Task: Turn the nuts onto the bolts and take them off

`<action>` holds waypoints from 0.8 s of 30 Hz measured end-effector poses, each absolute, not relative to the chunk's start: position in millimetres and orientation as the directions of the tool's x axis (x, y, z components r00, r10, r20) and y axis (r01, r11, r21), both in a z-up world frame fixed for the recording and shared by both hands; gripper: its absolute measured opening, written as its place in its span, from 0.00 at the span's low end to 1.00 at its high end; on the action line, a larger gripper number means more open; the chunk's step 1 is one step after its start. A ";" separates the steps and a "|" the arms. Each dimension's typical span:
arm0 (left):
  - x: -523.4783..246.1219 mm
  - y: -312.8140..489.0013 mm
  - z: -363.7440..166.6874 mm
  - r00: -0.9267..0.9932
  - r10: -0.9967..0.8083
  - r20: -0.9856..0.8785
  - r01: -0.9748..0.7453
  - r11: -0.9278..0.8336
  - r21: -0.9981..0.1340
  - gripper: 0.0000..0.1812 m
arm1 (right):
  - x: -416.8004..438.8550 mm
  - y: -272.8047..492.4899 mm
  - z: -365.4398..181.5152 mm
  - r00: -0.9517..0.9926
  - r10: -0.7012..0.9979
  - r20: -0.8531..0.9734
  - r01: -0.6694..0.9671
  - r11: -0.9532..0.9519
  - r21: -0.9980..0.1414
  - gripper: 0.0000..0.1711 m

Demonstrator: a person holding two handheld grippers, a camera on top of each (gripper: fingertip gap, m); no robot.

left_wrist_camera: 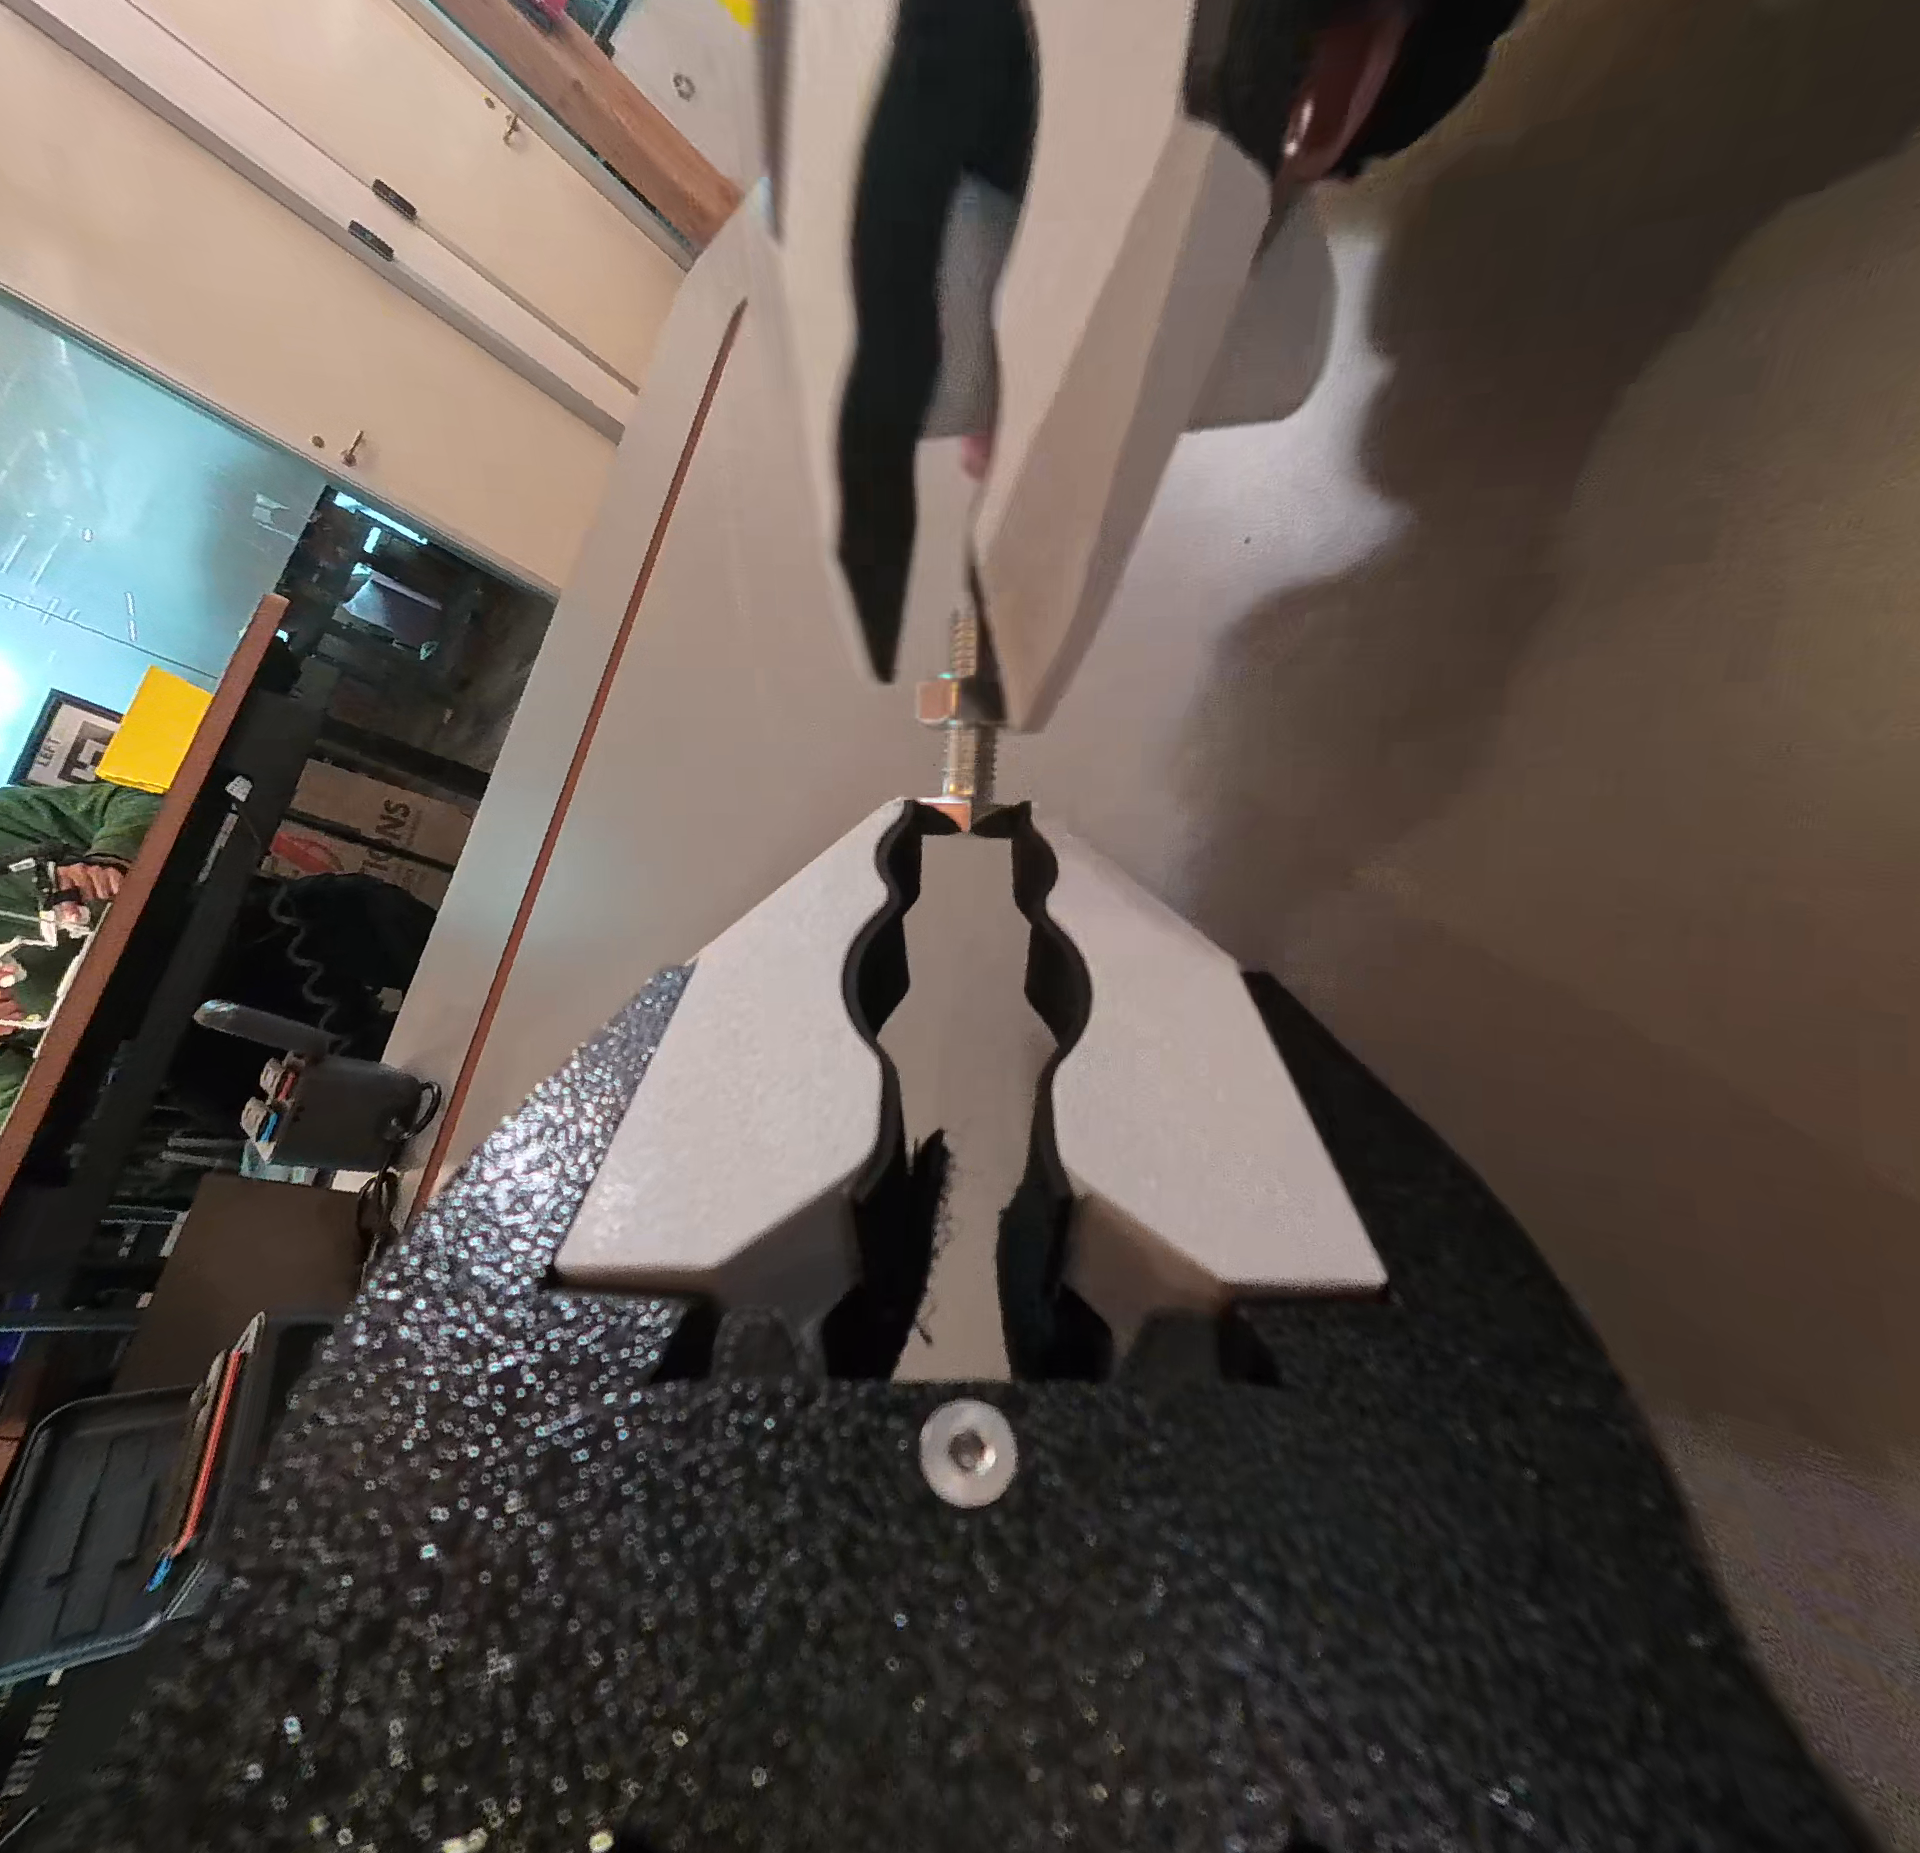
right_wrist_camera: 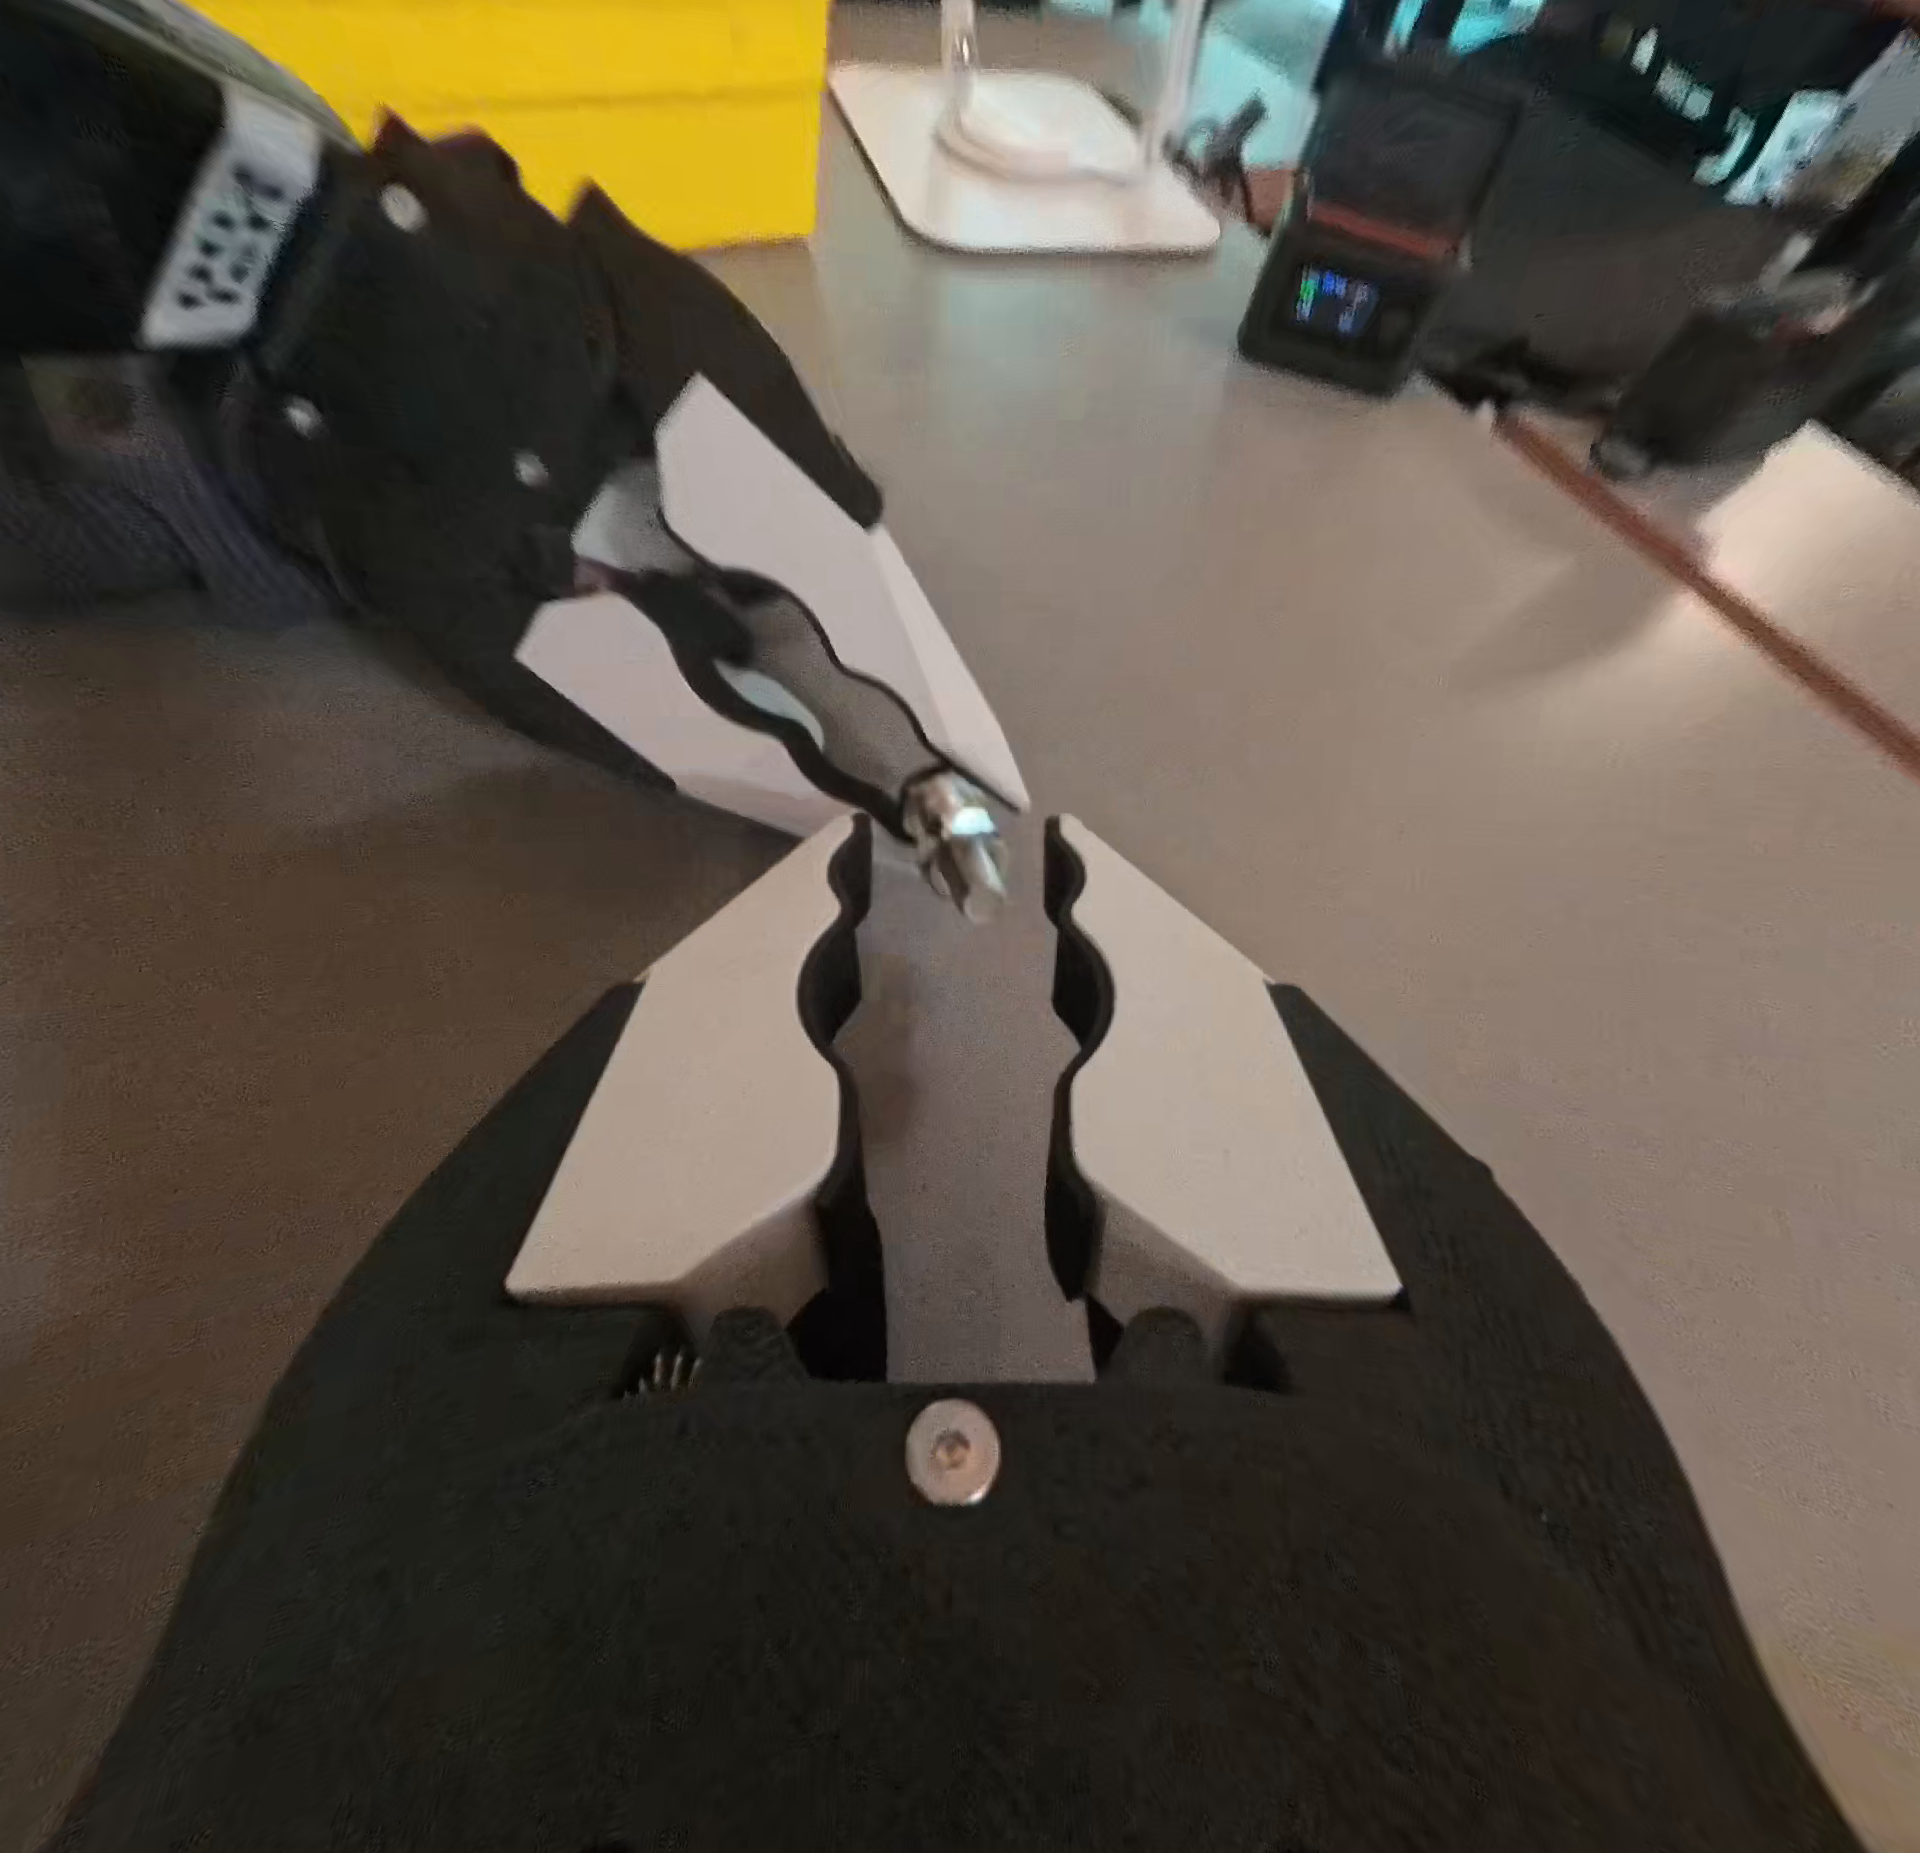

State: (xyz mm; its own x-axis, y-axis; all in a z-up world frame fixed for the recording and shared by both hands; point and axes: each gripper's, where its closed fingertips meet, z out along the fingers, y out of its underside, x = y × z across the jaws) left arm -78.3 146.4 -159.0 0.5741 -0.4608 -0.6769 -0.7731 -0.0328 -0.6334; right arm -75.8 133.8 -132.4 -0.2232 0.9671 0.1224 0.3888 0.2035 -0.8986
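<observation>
My left gripper (left_wrist_camera: 966, 816) is shut on the head of a silver bolt (left_wrist_camera: 964, 764), which sticks out forward from its tips. A hex nut (left_wrist_camera: 943, 704) sits partway along the thread. My right gripper (left_wrist_camera: 953, 697) comes in from the top of the left wrist view, its fingers apart on either side of the nut. In the right wrist view my right gripper (right_wrist_camera: 958, 827) is open, with the bolt (right_wrist_camera: 979, 878) and nut (right_wrist_camera: 968, 824) in the gap at its tips. The left gripper (right_wrist_camera: 935, 790) reaches in from the upper left. The frames are slightly blurred.
The grey table (right_wrist_camera: 1351, 764) lies under both grippers. At the back stand a yellow box (right_wrist_camera: 582, 68), a white stand base (right_wrist_camera: 1039, 193) and a black device with a small screen (right_wrist_camera: 1351, 286). A black case (left_wrist_camera: 94, 1523) sits at lower left. A person's green sleeve (left_wrist_camera: 62, 837) shows far left. The grippers are tip to tip, or close to it.
</observation>
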 end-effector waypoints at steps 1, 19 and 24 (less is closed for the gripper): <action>-78.2 146.5 -158.9 0.575 -0.461 -0.676 -0.772 -0.033 -0.634 0.09 | -71.9 140.5 -144.0 -0.210 0.975 0.067 0.446 0.157 -0.881 0.19; -79.4 146.7 -158.4 0.591 -0.464 -0.660 -0.756 -0.034 -0.653 0.09 | -79.8 107.7 -127.8 -0.337 0.938 0.076 0.324 0.191 -0.927 0.21; -79.3 146.7 -158.6 0.588 -0.463 -0.663 -0.759 -0.033 -0.650 0.09 | -71.8 135.5 -139.4 -0.232 0.972 -0.023 0.433 0.082 -0.898 0.20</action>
State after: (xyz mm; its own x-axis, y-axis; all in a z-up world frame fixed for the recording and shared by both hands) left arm -79.3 146.7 -158.6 0.5880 -0.4633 -0.6631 -0.7593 -0.0335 -0.6499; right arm -71.8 135.5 -139.4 -0.2322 0.9724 -0.0235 0.4328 0.0817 -0.8978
